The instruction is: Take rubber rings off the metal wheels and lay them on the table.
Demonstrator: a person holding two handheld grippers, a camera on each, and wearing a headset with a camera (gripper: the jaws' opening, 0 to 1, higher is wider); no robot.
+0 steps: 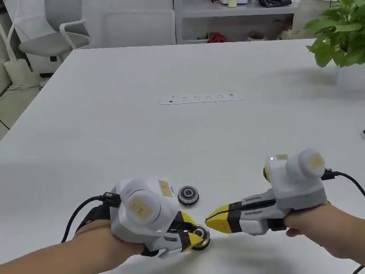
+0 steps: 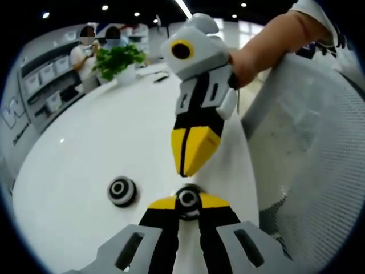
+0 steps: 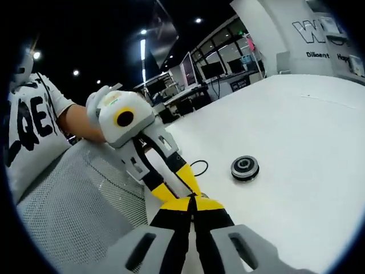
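Firmly, left hand-held gripper (image 1: 195,238) is clamping a wheel (image 2: 189,200), bracing it; right hand-held gripper (image 1: 210,219), jaws together, is aiming from 2 o'clock.

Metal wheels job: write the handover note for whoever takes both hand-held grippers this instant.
Left hand-held gripper: shut on a metal wheel, low over the near part of the table.
Right hand-held gripper: jaws shut, tips right beside that wheel. I cannot tell whether they pinch its rubber.
Second wheel: lies flat on the table just beyond the grippers, with its dark rubber ring on.
Done: uncertain. A thin dark loop beside the left jaws may be a freed ring.
Left: strip the rings and lay them on the table.
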